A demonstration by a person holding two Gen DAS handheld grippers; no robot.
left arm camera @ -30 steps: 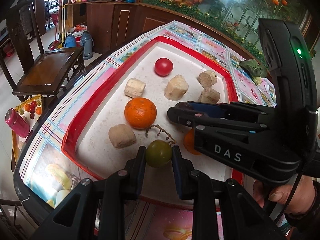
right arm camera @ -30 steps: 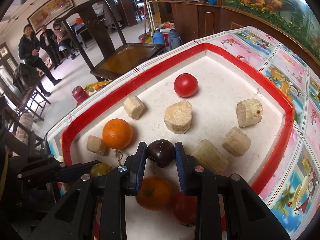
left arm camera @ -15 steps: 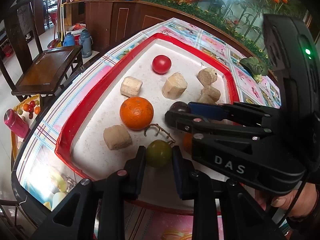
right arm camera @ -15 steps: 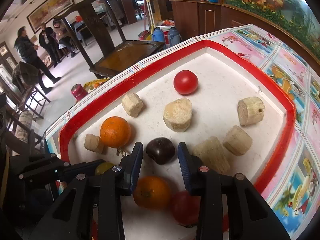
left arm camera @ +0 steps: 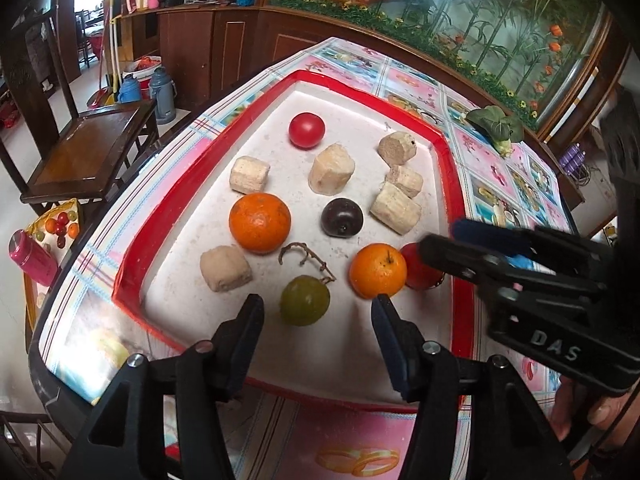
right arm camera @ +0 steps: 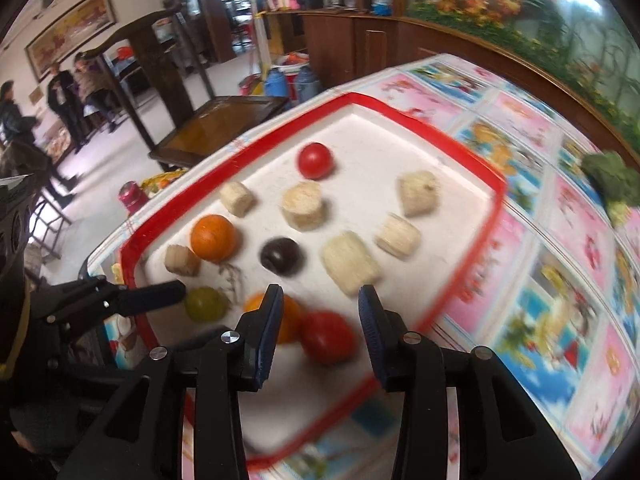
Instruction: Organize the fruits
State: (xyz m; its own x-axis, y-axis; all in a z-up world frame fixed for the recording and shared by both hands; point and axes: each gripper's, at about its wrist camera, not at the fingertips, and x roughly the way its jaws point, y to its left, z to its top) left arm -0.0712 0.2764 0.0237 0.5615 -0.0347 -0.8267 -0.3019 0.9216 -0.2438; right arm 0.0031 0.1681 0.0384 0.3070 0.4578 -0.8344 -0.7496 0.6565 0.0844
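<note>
A white tray with a red rim [left arm camera: 132,248] holds a big orange [left arm camera: 259,222], a small orange [left arm camera: 378,270], two red tomatoes [left arm camera: 306,130] [left arm camera: 418,274], a dark plum [left arm camera: 342,217] and a green fruit [left arm camera: 305,300]. My left gripper [left arm camera: 318,314] has its jaws opening; the green fruit rests on the tray between them, untouched by the pads. My right gripper [right arm camera: 320,300] is also opening, raised above the near tomato [right arm camera: 326,336], and the pads touch nothing. The plum [right arm camera: 281,255] lies free beyond its fingertips.
Several beige chunks [left arm camera: 331,168] and a dry twig [left arm camera: 304,254] share the tray. A leafy vegetable [left arm camera: 496,124] lies on the patterned tablecloth. Left of the table are a wooden chair [left arm camera: 88,148], a pink bottle [left arm camera: 32,258] and thermoses [left arm camera: 162,90]. People [right arm camera: 64,92] stand far off.
The left jaws have spread off the green fruit, which stays on the tray. The right jaws let go of the dark plum and drew back to the right, near the tomato.
</note>
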